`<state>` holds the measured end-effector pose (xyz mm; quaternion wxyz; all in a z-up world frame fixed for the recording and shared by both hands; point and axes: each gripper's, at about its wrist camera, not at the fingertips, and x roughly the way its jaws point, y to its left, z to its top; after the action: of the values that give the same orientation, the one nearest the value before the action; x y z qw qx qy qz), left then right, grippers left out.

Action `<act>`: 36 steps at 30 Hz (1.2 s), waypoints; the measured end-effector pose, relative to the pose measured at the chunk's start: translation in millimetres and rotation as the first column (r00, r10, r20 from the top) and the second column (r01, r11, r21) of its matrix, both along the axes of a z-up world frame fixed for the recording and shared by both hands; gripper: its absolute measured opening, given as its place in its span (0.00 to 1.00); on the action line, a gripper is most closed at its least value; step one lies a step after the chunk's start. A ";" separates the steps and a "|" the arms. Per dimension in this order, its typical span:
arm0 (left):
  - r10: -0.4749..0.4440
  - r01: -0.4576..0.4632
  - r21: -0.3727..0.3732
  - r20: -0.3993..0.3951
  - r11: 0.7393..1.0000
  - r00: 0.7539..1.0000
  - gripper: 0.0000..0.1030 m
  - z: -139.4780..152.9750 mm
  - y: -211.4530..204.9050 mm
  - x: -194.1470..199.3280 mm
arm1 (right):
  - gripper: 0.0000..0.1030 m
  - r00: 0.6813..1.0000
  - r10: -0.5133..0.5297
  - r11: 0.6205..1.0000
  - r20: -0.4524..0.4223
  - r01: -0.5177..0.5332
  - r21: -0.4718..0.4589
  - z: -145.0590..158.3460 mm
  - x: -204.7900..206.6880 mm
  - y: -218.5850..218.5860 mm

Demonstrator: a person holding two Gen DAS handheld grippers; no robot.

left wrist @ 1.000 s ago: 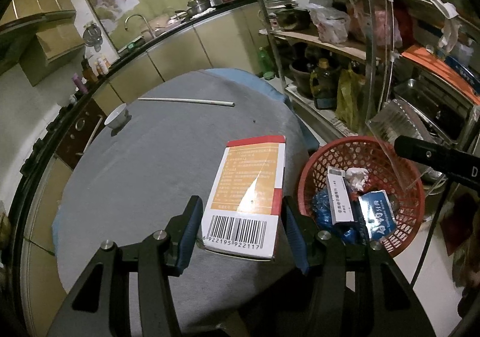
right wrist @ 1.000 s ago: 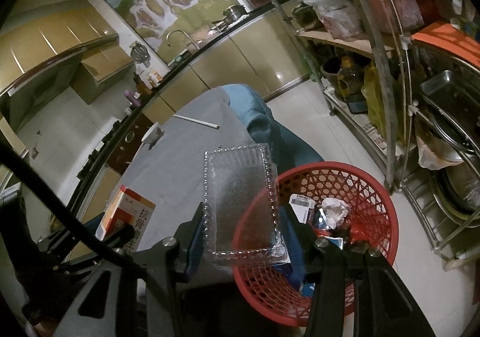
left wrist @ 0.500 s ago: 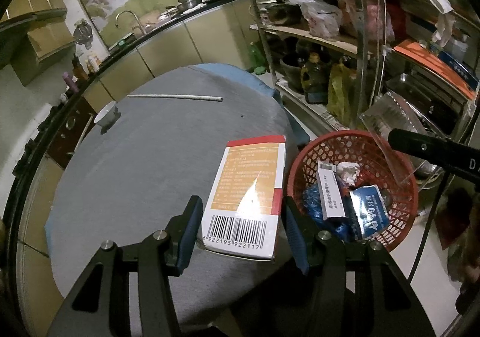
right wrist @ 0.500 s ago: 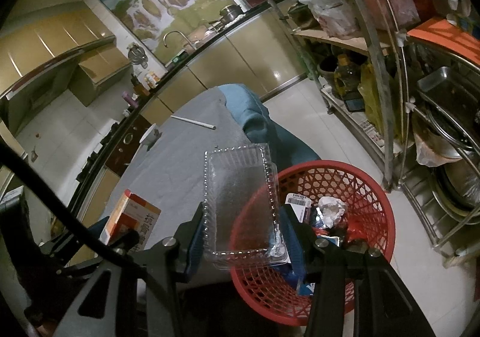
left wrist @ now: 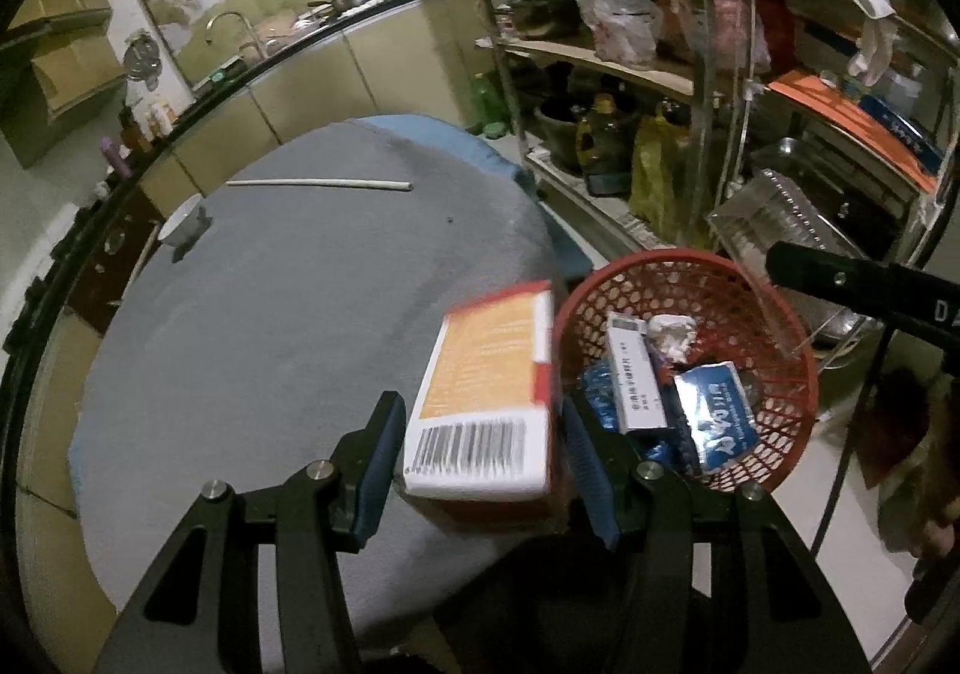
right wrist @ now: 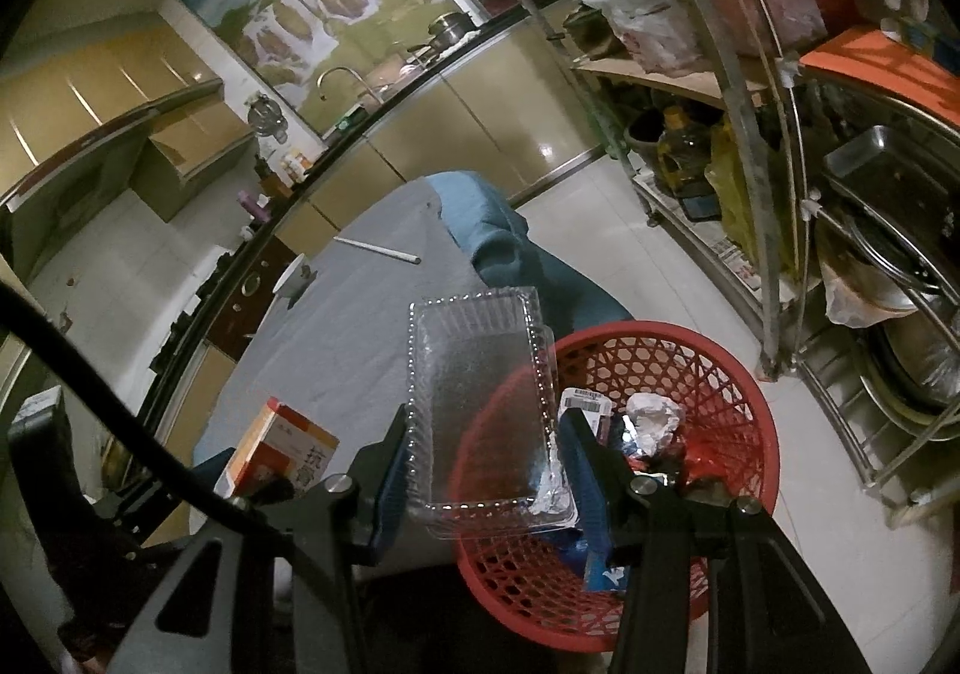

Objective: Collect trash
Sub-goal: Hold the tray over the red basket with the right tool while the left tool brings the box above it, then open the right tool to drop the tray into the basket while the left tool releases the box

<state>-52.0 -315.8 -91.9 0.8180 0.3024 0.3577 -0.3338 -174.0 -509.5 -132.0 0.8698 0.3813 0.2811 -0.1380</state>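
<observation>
My left gripper (left wrist: 480, 458) is shut on an orange and white medicine box (left wrist: 486, 398) with a barcode, held over the table's right edge beside the red mesh basket (left wrist: 774, 314). The box shows blurred. My right gripper (right wrist: 480, 470) is shut on a clear plastic clamshell tray (right wrist: 480, 404), held over the left rim of the red basket (right wrist: 720, 374). The basket stands on the floor and holds a white box, crumpled paper and blue packets. The clamshell also shows in the left wrist view (left wrist: 774, 218), and the orange box in the right wrist view (right wrist: 282, 446).
A round table with a grey cloth (left wrist: 288, 314) carries a white stick (left wrist: 318, 183) and a small white bowl (left wrist: 180, 221) at its far side. A metal shelf rack (left wrist: 714, 92) full of pots and bags stands to the right. Kitchen counters run behind.
The orange box has swung right, closer to the basket rim, and now looks blurred and tilted. The clamshell has stayed over the basket's left rim.
</observation>
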 end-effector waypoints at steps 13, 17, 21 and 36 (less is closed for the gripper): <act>-0.135 0.134 -0.042 -0.037 0.990 0.990 0.57 -3.4 -29.0 -14.7 | 0.53 0.996 -0.076 0.992 -0.034 0.080 0.098 -16.3 -11.5 -23.0; -0.101 0.098 -0.059 -0.058 0.993 0.993 0.57 -3.1 -21.5 -6.1 | 0.57 0.996 -0.083 0.991 -0.023 0.085 0.099 -22.7 -12.7 -27.3; -0.083 0.081 -0.050 -0.037 0.995 0.996 0.57 -4.1 -16.7 -2.5 | 0.60 0.995 -0.099 0.981 -0.024 0.101 0.165 -38.2 -14.4 -31.0; 0.057 -0.048 -0.087 0.097 0.995 0.994 0.63 25.5 19.3 10.5 | 0.60 0.996 -0.048 0.995 0.069 0.054 -0.083 18.6 -7.4 5.1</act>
<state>-41.6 -296.5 -66.5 0.8553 0.2744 0.3100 -0.3116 -181.4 -504.5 -113.4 0.8903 0.3555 0.2361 -0.1591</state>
